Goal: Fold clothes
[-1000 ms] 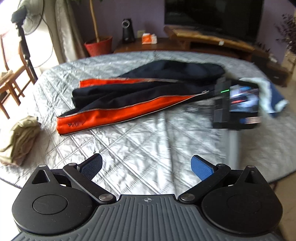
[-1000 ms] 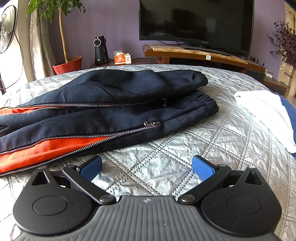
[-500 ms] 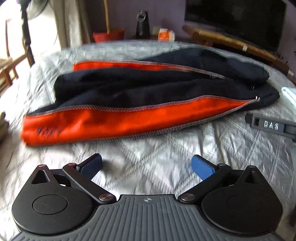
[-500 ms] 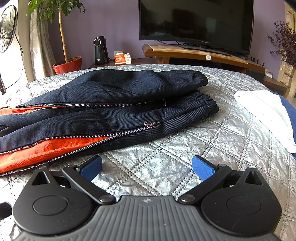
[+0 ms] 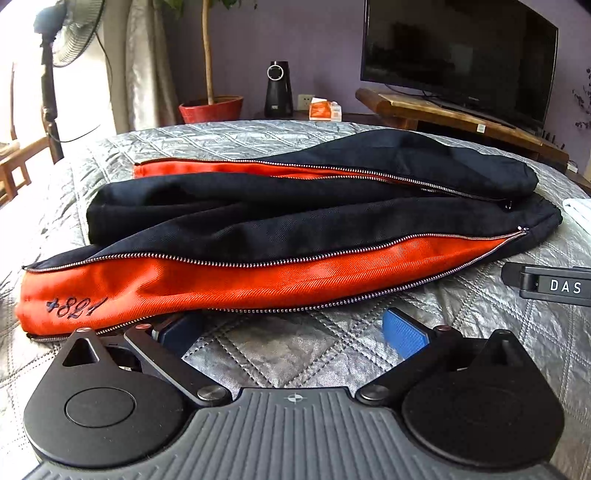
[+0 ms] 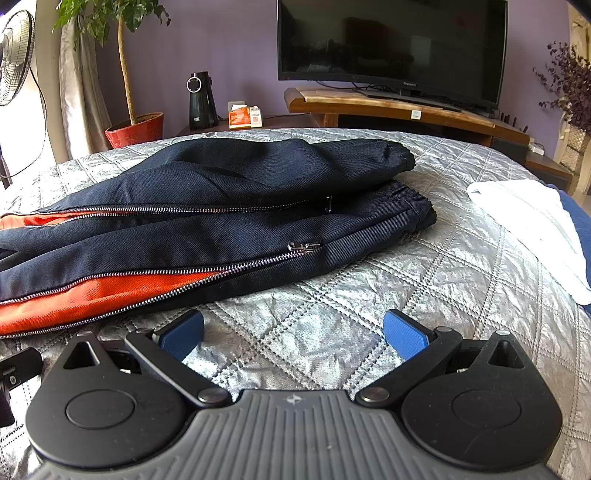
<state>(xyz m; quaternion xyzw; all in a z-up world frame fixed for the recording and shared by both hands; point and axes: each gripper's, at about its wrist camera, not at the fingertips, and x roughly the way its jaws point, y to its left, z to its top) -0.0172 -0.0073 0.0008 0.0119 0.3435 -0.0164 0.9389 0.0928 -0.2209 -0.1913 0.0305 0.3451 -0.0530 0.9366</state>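
Observation:
Navy trousers with orange zip panels (image 5: pixel 295 229) lie lengthwise across the silver quilted table. In the right wrist view the same trousers (image 6: pixel 229 206) show their waistband end at the right and zips partly undone. My left gripper (image 5: pixel 293 328) stands open, low on the quilt just in front of the orange hem, its left pad close under the hem edge. Also open, my right gripper (image 6: pixel 293 334) rests over bare quilt in front of the waist end, holding nothing. The other gripper's body (image 5: pixel 550 284) shows at the right of the left wrist view.
A white cloth (image 6: pixel 532 229) on blue fabric lies at the table's right edge. Behind the table stand a TV (image 6: pixel 391 48) on a wooden bench, a red plant pot (image 6: pixel 135 129), a black speaker (image 6: pixel 201 101) and a fan (image 5: pixel 70 33).
My left gripper has dropped down and moved in close to the orange hem of the trousers. The right gripper has stayed still, and the trousers have not moved.

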